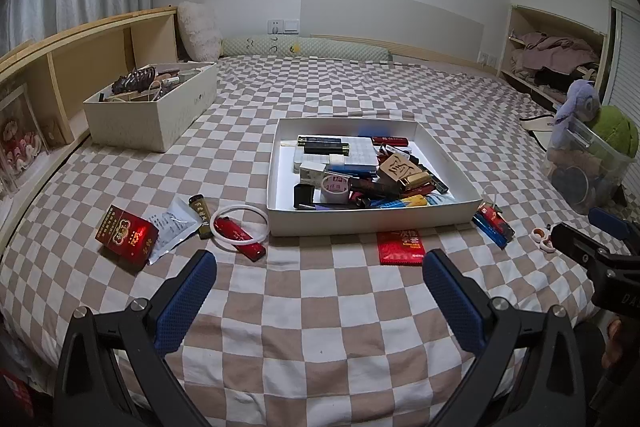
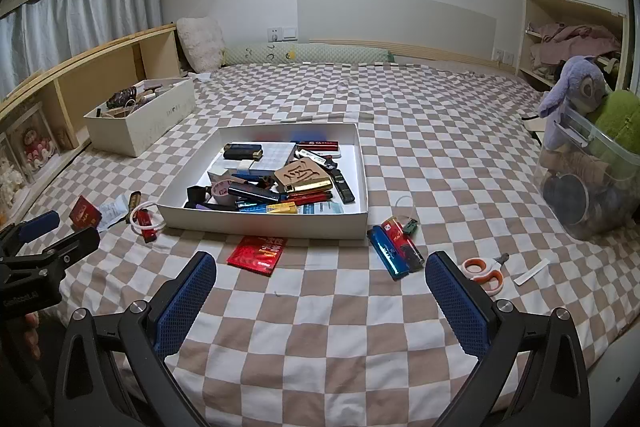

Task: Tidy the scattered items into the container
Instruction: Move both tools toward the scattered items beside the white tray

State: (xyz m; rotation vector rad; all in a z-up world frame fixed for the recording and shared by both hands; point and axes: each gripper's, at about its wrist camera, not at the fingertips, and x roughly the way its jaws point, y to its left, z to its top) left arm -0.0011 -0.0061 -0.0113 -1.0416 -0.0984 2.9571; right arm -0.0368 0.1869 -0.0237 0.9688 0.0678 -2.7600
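In the middle of the checked bedspread sits the container, a shallow white tray already heaped with lighters, small boxes, a roll of tape and a wooden block carved with a character. Loose things lie just outside its near wall. To its left are a red cigarette pack, a clear-windowed sachet, a dark lighter and a red lighter lying across a white ring. Right in front is a flat red packet, and toward the right corner a blue lighter lies beside a red-and-black one, with orange-handled scissors and a white strip further out.

The left gripper and the right gripper both hover above the cloth with jaws spread wide and nothing between them — no pick has begun. The sensible opening, I judge, is one nearby item per side: the red lighter for the left, the blue lighter for the right. Each is slim, so the pads should straddle its narrow width and close squarely; the ring under the red lighter may drag along. The flat packet looks hardest to lift — it hugs the soft cloth, so one finger would need to dig under an edge. Drops are best made into the tray's barer left side.
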